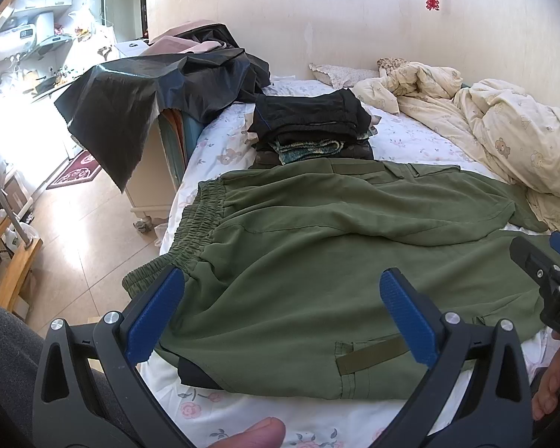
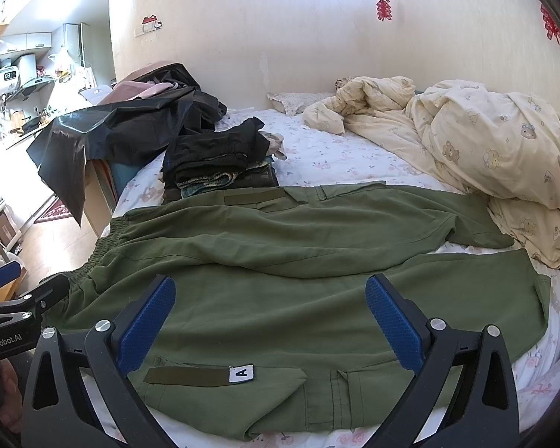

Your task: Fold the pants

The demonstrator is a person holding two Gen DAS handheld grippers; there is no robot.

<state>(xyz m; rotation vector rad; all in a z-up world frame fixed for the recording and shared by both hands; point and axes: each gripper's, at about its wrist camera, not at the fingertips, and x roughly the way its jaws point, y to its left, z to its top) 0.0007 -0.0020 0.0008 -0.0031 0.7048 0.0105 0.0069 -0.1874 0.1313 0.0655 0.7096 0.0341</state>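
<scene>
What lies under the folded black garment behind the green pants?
Under the folded black garment a teal knitted piece shows, then a dark item on the floral sheet. How many layers the stack hides is unclear.

The olive green cargo pants (image 2: pixel 280 268) lie flat and unfolded across the middle of the frame, the elastic waistband (image 1: pixel 190 231) at left, both legs reaching right, flap pockets visible, and a white "A" tag (image 2: pixel 241 372) near the bottom edge.
</scene>
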